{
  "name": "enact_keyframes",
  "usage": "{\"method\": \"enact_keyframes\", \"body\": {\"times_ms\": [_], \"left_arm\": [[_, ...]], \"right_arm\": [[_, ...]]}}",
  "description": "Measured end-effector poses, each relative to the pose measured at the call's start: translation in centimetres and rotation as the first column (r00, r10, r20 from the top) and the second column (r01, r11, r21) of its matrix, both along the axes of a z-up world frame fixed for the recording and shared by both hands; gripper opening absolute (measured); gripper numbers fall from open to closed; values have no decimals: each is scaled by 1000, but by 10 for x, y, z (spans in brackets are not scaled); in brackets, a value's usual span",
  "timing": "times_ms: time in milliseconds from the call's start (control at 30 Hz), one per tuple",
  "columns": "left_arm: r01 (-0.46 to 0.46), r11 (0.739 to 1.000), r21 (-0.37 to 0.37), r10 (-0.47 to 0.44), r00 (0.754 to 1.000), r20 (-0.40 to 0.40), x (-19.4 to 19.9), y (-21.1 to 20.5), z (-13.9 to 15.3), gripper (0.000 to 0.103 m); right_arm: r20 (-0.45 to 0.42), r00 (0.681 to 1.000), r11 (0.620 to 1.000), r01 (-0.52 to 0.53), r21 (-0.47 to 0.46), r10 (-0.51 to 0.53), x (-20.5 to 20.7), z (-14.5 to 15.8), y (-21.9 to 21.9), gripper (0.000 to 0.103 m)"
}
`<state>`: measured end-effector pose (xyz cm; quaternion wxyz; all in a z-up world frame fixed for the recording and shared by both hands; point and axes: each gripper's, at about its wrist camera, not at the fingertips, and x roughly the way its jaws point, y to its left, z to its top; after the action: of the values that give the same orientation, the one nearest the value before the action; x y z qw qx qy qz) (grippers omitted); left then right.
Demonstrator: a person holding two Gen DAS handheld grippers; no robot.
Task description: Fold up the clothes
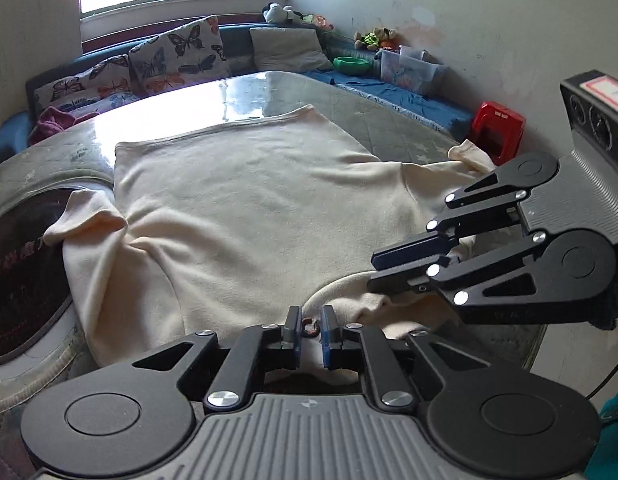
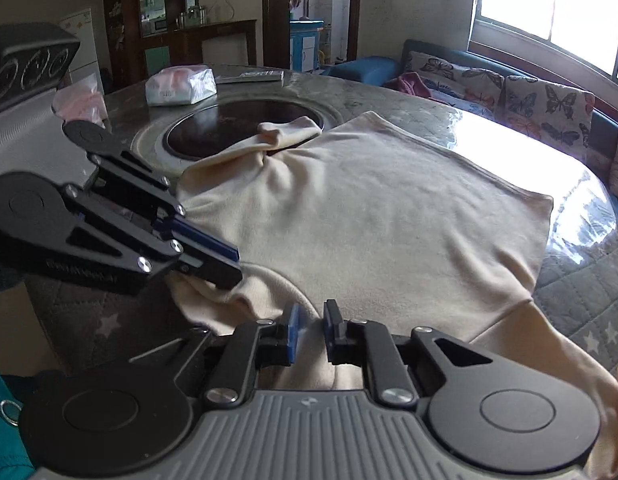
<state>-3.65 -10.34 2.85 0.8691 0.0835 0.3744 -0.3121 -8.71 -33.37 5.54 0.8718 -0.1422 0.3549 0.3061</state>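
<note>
A cream sweatshirt [image 1: 249, 216] lies spread flat on the round table, collar toward me, sleeves out to both sides; it also shows in the right wrist view [image 2: 369, 224]. My left gripper [image 1: 310, 330] is at the collar edge, jaws narrowly apart with cream cloth between them. My right gripper [image 2: 311, 330] sits at the near shoulder edge, jaws narrowly apart around cloth. Each gripper shows in the other's view: the right one [image 1: 375, 270] and the left one [image 2: 235, 266], both closed down on the cloth near the collar.
The round glass-topped table [image 1: 237, 92] has a dark inset centre [image 2: 237, 128]. A tissue pack [image 2: 181, 86] and a pink bag [image 2: 81, 104] lie on its far side. Benches with butterfly cushions [image 1: 177, 56], a red stool [image 1: 497, 128] and a storage box [image 1: 409, 70] ring the table.
</note>
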Motion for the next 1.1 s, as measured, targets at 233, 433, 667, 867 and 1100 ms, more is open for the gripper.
{"method": "enact_keyframes", "body": {"times_ms": [233, 433, 667, 867, 1100], "left_arm": [[-309, 951, -29, 310, 950, 42, 52, 40, 22, 43], [-534, 846, -9, 533, 846, -15, 113, 70, 10, 46], [-650, 760, 26, 650, 758, -50, 157, 85, -6, 46], [-653, 756, 44, 654, 756, -17, 161, 75, -10, 46], [-641, 766, 47, 641, 768, 16, 160, 66, -10, 32]], "right_arm": [[-2, 1000, 1000, -3, -8, 3, 0, -1, 2, 18], [-10, 1000, 1000, 10, 3, -10, 1, -2, 1, 20], [-19, 1000, 1000, 16, 15, -16, 2, -2, -2, 23], [-25, 1000, 1000, 16, 17, -16, 3, -2, -3, 23], [-29, 999, 1000, 19, 19, -18, 2, -1, -3, 24]]}}
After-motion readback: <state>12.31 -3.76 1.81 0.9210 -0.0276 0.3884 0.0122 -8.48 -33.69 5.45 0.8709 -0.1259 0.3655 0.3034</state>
